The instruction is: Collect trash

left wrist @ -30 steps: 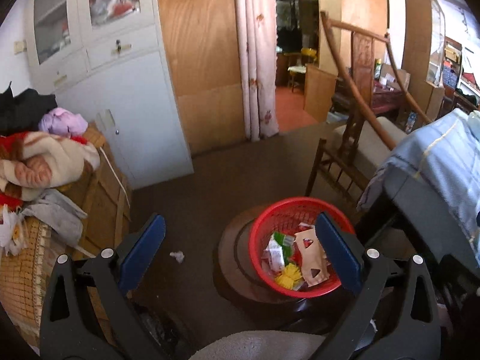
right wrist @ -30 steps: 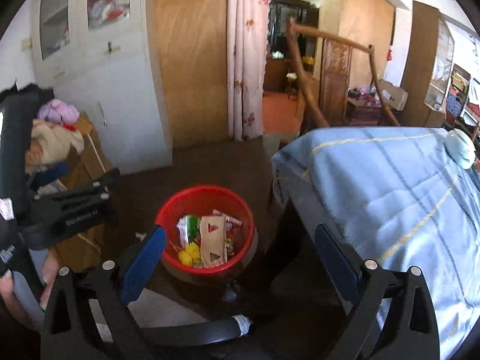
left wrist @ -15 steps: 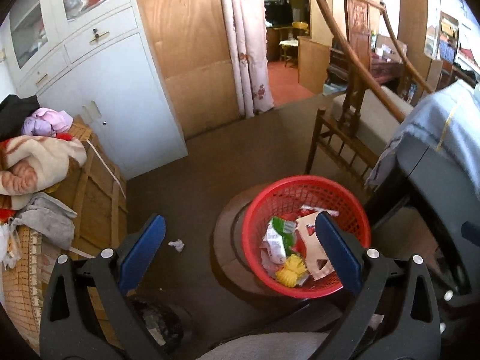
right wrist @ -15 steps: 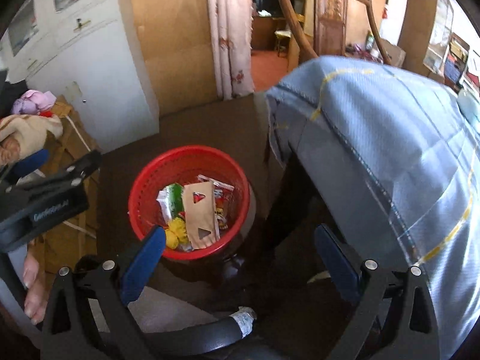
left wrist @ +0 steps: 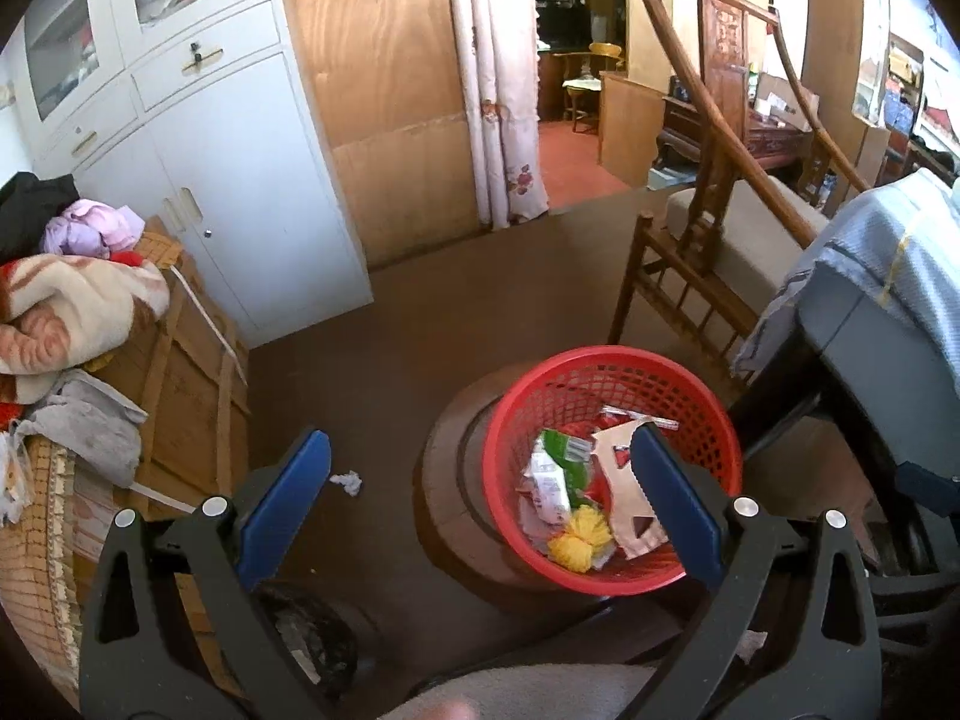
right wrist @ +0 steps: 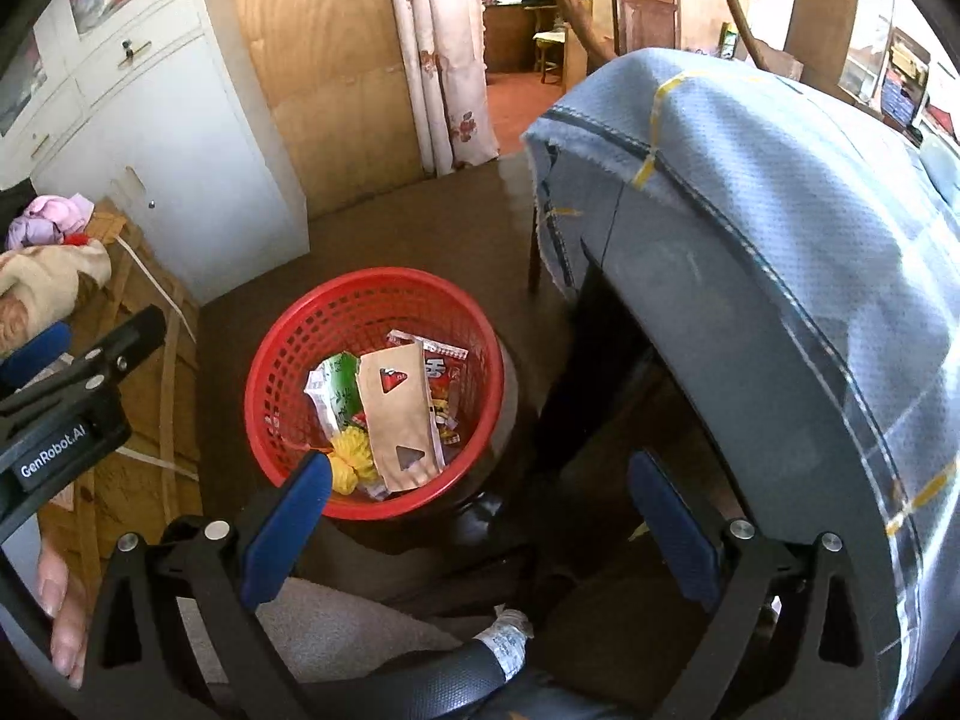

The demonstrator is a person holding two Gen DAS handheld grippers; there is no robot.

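A red mesh basket stands on a round dark stool on the floor; it also shows in the right wrist view. It holds wrappers, a brown paper piece and a yellow clump. A small crumpled white paper lies on the brown floor left of the stool. My left gripper is open and empty above the floor and basket. My right gripper is open and empty, just right of the basket. The left gripper's body shows at the right wrist view's left edge.
A table under a blue cloth stands right of the basket. A wooden chair stands behind it. A wooden crate piled with blankets and clothes is on the left. White cabinets and a curtained doorway are beyond.
Both grippers have tilted down and moved closer to the basket. Both stay open and empty. The basket and floor paper have not moved.
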